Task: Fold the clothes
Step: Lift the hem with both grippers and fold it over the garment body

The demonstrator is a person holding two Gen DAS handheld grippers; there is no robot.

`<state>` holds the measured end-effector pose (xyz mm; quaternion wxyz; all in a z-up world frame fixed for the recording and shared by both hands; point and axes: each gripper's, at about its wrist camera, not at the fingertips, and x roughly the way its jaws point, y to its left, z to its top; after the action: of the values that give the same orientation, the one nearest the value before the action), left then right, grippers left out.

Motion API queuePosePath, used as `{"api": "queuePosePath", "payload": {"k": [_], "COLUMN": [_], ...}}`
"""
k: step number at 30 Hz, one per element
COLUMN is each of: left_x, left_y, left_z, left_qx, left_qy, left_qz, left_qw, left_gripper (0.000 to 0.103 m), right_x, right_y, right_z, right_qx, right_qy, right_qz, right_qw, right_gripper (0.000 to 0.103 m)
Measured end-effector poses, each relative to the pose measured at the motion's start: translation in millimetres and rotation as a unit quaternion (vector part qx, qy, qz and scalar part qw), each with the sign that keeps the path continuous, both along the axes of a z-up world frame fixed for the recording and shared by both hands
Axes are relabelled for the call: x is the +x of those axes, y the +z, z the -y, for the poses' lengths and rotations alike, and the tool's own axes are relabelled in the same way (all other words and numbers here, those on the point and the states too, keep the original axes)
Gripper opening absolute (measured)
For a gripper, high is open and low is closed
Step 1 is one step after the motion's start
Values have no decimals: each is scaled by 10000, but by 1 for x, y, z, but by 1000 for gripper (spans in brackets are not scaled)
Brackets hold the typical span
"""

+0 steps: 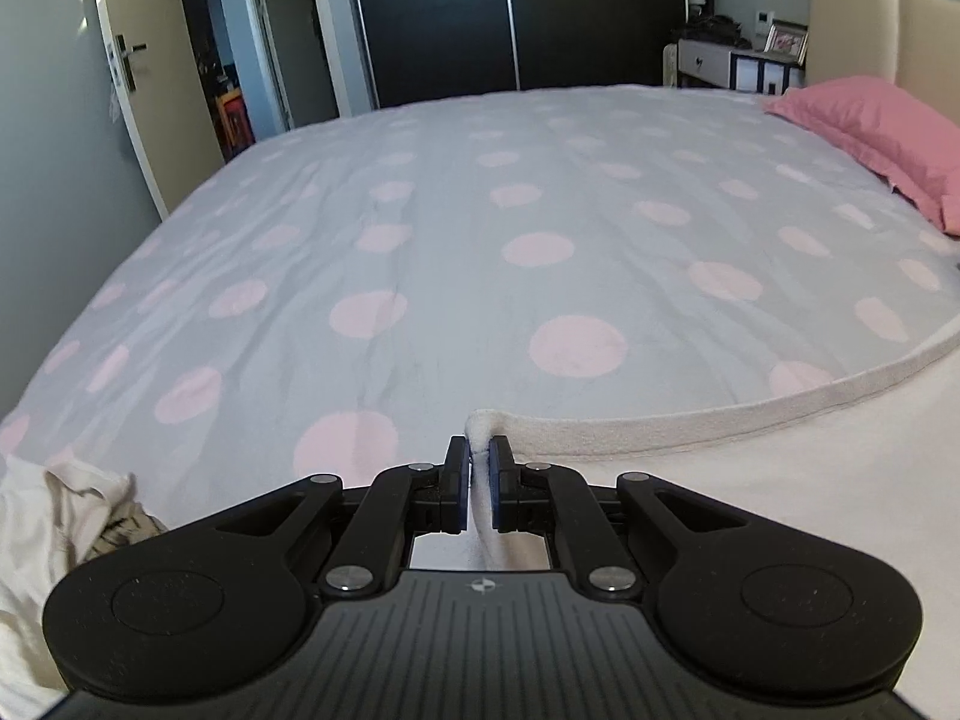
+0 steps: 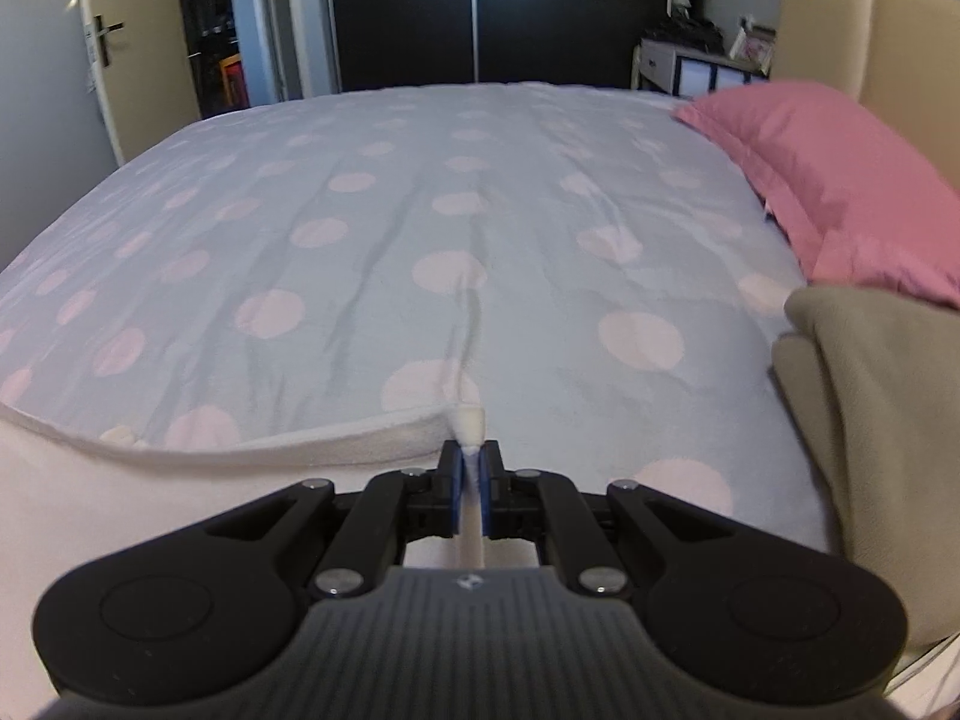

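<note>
A white towel lies stretched over the near side of the bed, its thick hem running between my two grippers. My left gripper is shut on the towel's left corner, which bulges up between the blue pads. In the right wrist view the same white towel spreads to the left, and my right gripper is shut on its right corner. Both grippers point down at the bed, low over the polka-dot cover.
The bed cover is pale grey with pink dots. A pink pillow lies at the head on the right. A folded olive-beige cloth sits near my right gripper. Crumpled white clothes lie at the near left.
</note>
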<state>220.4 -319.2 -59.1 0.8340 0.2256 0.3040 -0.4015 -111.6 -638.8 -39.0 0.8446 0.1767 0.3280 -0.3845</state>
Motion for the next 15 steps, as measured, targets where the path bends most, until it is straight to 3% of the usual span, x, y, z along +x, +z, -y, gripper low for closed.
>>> {"api": "queuePosePath", "payload": {"k": [12, 14, 15], "left_x": [5, 4, 3], "left_y": [-30, -27, -24], "left_z": [14, 14, 13], "left_qx": [283, 289, 275], "left_qy": [-38, -28, -20], "left_qz": [-146, -196, -207], "left_qw": [9995, 9994, 9994], "left_gripper": [6, 10, 15], "right_x": [11, 11, 10], "right_y": [-47, -49, -46], "right_z": [9, 7, 6], "right_qx": [149, 186, 162], "right_qy": [-53, -25, -34], "right_qz": [-190, -200, -180], "right_qw": [9997, 9996, 9997], "right_gripper": [7, 12, 20]}}
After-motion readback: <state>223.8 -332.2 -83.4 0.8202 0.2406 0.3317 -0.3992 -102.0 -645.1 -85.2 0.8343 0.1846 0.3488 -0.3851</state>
